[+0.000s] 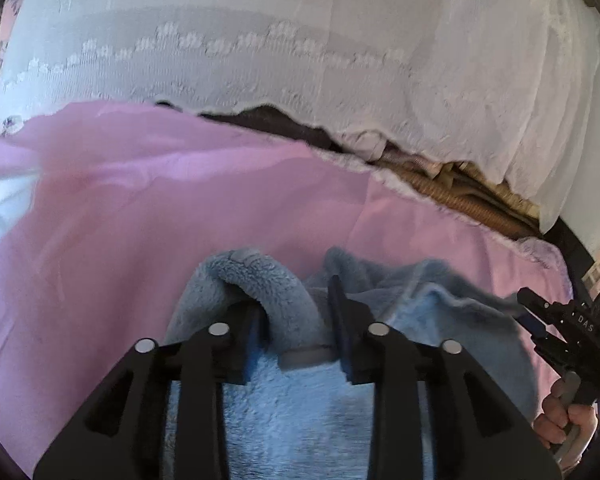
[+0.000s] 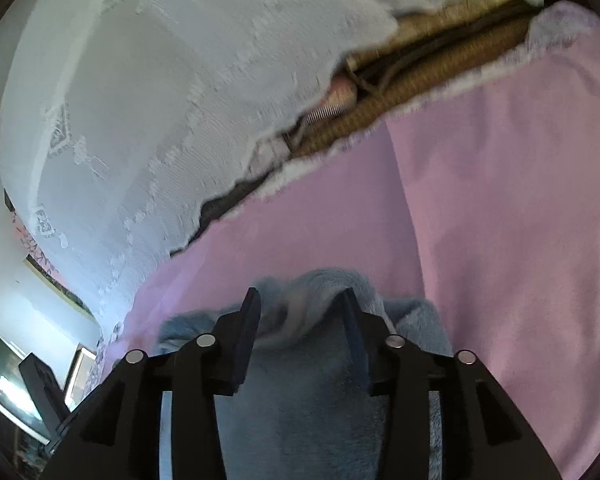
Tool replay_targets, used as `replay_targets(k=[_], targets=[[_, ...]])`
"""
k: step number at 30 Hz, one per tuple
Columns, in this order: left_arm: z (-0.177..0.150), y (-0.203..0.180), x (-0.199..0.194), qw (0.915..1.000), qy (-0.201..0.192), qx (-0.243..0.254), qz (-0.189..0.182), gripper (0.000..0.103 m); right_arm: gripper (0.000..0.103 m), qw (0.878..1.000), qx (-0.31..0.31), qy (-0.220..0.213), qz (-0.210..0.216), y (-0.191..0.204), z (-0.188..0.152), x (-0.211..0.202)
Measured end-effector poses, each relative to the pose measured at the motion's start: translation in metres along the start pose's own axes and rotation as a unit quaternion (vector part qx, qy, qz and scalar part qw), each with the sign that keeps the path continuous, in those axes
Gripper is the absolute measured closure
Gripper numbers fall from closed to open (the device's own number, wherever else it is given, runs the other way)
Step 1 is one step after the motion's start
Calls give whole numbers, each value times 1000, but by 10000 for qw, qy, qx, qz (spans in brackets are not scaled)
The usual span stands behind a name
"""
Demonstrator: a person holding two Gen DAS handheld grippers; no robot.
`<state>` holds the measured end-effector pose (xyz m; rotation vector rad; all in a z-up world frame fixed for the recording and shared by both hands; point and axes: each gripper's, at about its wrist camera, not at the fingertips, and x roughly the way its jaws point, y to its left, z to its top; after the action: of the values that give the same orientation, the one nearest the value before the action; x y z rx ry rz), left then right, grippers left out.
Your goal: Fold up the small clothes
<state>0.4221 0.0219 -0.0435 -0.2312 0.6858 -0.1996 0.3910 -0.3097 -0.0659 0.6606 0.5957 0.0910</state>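
Observation:
A fluffy light-blue garment (image 1: pixel 300 408) lies on a pink sheet (image 1: pixel 140 208). In the left wrist view its edge is humped up between the fingers of my left gripper (image 1: pixel 296 300), whose jaws stand apart around the fold. In the right wrist view the same blue garment (image 2: pixel 300 392) bunches up between the fingers of my right gripper (image 2: pixel 300 300), whose jaws also stand apart around the fabric. My right gripper also shows in the left wrist view (image 1: pixel 528 300) at the garment's right edge, held by a hand.
A white lace curtain (image 1: pixel 300 40) hangs behind the pink sheet. A wicker piece (image 2: pixel 420 76) shows between the curtain and the sheet. A window and dark furniture (image 2: pixel 40 392) show at the lower left of the right wrist view.

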Motion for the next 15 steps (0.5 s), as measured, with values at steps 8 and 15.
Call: replay_targets(k=[8, 15], targets=[[-7, -39, -10, 9970, -181, 748, 42, 54, 59, 9950, -942, -273, 164, 47, -5, -19], [-19, 4, 52, 9940, 893, 217, 594, 53, 59, 9878, -1424, 529, -330, 53, -25, 26]])
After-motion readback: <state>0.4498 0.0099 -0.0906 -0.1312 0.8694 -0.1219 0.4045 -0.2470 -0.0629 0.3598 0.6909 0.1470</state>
